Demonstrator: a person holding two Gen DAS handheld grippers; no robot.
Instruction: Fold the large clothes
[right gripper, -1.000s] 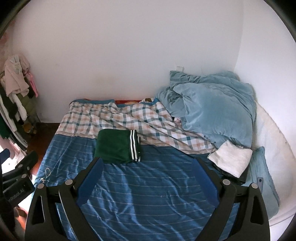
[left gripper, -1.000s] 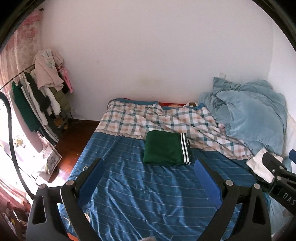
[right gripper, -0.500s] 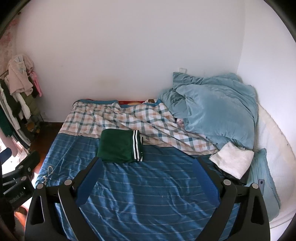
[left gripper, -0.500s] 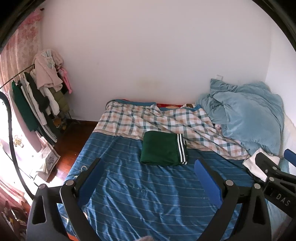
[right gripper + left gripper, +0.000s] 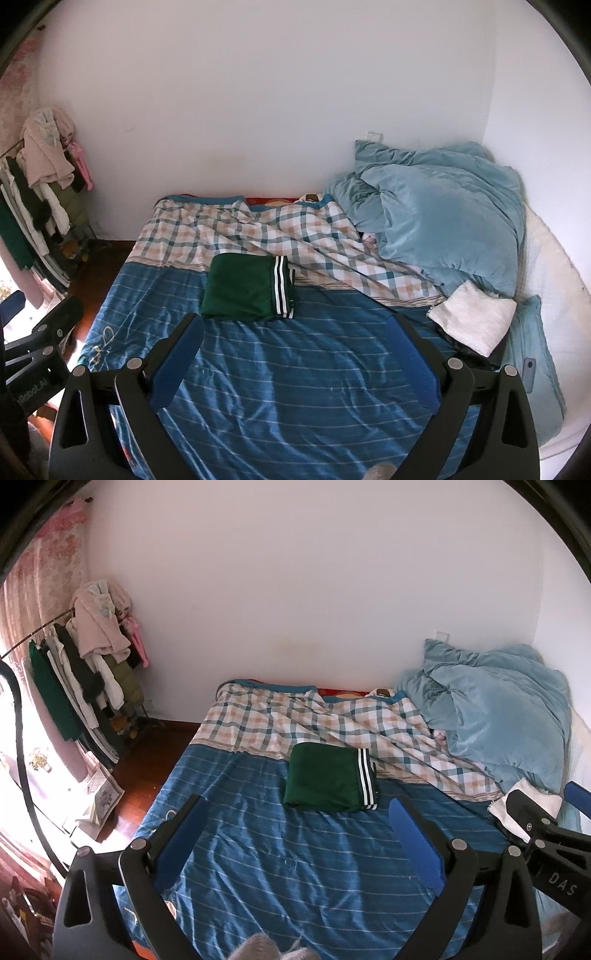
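Nearest, the left gripper and right gripper hover with blue-padded jaws wide apart, holding nothing. Beyond them, a folded dark green garment with white stripes lies on the blue striped bed sheet. Farther back, a rumpled checked blanket could snag a reaching gripper.

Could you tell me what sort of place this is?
Most likely a home bedroom: a bed with a rumpled blue duvet, a clothes rack by the wall, and a folded green garment.
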